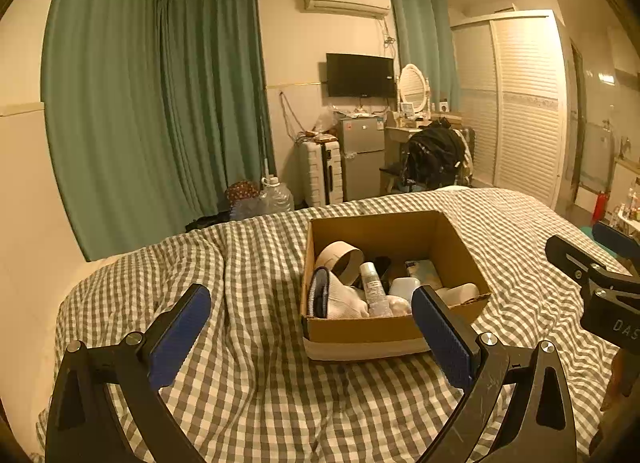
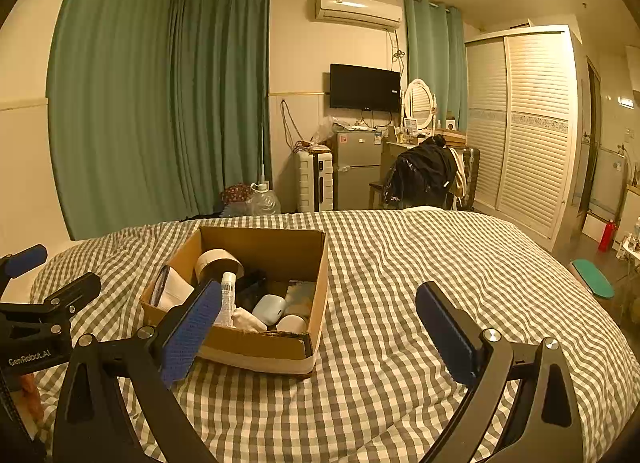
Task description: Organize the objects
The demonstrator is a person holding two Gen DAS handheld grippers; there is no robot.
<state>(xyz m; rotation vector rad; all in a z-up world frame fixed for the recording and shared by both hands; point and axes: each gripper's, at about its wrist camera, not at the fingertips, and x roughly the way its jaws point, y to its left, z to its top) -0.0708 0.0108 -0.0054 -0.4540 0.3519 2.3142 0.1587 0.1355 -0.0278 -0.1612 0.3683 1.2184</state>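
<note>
Left wrist view puts the box (image 1: pixel 394 295) on the bed (image 1: pixel 248 343) just ahead-right of the spread, empty left gripper (image 1: pixel 312 327), probably nearer than the equally spread right gripper (image 2: pixel 318 323), box to its left.

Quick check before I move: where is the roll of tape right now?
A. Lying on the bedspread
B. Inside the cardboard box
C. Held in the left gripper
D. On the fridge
B: the tape roll sits inside the cardboard box among the other items; both grippers are open and empty.
</note>
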